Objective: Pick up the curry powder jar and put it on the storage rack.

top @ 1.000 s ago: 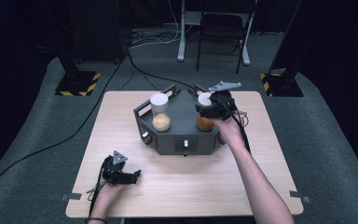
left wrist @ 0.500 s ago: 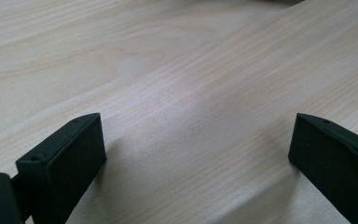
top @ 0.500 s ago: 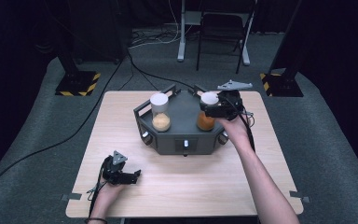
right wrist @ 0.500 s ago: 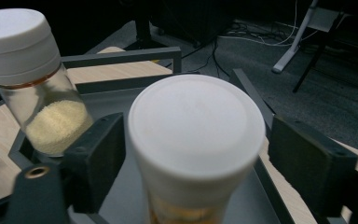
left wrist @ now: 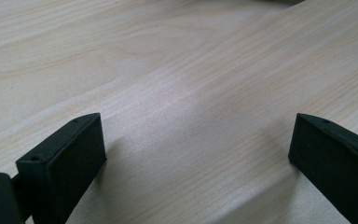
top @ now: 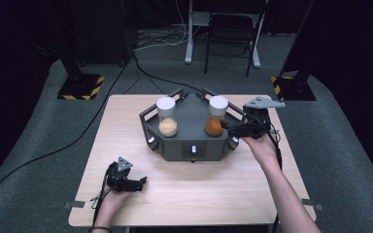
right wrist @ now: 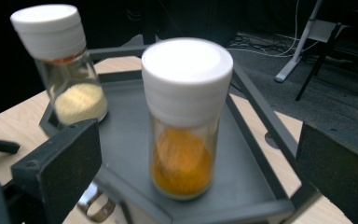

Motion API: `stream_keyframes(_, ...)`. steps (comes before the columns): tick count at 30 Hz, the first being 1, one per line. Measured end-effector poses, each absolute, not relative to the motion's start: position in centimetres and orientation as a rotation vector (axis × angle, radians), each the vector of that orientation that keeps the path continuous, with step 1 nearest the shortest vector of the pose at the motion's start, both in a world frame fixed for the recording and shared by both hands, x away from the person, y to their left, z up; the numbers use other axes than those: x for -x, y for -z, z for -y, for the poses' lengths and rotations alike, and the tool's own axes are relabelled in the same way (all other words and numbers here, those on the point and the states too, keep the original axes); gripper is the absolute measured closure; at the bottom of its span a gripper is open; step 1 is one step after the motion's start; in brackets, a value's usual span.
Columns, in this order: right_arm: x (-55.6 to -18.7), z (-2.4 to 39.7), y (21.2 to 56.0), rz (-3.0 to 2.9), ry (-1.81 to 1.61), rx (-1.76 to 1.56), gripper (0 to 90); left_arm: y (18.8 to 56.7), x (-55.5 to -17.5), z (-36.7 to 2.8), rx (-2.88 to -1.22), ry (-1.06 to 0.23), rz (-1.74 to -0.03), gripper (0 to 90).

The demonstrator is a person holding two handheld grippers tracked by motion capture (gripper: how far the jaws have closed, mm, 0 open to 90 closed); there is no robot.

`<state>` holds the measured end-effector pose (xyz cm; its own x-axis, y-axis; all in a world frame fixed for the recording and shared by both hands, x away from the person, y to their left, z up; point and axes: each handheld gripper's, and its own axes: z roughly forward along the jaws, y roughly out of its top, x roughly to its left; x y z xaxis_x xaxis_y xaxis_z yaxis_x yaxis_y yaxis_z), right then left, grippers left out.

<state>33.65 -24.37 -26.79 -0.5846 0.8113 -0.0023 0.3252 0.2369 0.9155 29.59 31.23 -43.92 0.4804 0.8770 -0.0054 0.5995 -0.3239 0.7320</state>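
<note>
Orange-powder jar (right wrist: 184, 135) w/ plain white lid, no label, between just-opened right tongs (right wrist: 200, 163); left tongs (left wrist: 191, 163) open.

On the pale wood-grain table (top: 184, 194) sits a dark grey tray (top: 192, 119). The jar at its 9 o'clock (top: 167, 116) holds pale yellow grains; the jar at 3 o'clock (right wrist: 185, 116) holds orange powder. Both have white lids. Both grippers' jaws are black. At 10 and 2 o'clock, floor bases (top: 80, 86) carry yellow-black stripes.

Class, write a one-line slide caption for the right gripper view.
Open right gripper faces an orange-filled jar standing on a grey tray, untouched.
</note>
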Motion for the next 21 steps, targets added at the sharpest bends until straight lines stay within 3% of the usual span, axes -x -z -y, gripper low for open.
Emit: stream_keyframes(21, -27.8, 28.3, 33.3, -1.943, -1.273, -1.106, 0.0, 43.9, -29.5, -31.2, -2.045, -0.525, -1.220, 3.3)
